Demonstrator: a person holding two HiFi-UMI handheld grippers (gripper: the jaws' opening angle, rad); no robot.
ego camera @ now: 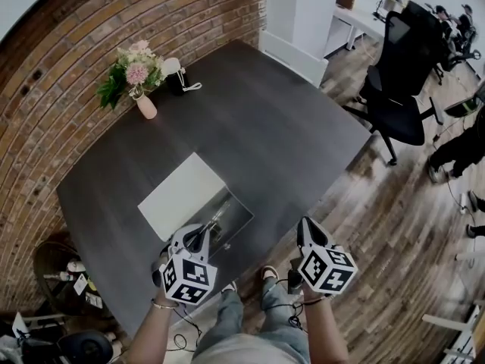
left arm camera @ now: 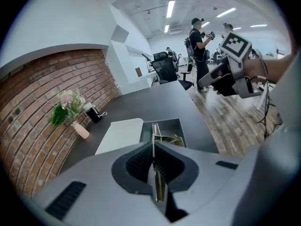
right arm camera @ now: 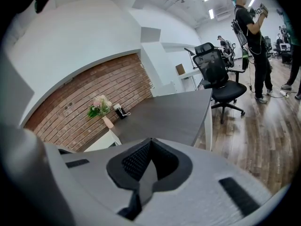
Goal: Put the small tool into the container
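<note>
Within the closed left claw (left arm camera: pixel 154 147), the small tool (left arm camera: pixel 158 182) overhangs the container (left arm camera: pixel 146 132).

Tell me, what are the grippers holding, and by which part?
The left gripper pinches the small metal tool by its back end. The right gripper holds nothing.

No legible text, numbers, brand marks or signs in any view.

- Left cube (ego camera: pixel 187 277) and right cube (ego camera: pixel 328 268), bottom centre of the head view: black-and-white square patterns only, no letters or digits.
- The right cube shows again at the upper right of the left gripper view, with the same kind of pattern and nothing to read.
- White tags (ego camera: pixel 80 284), lower left of the head view: too small to make out any print.
</note>
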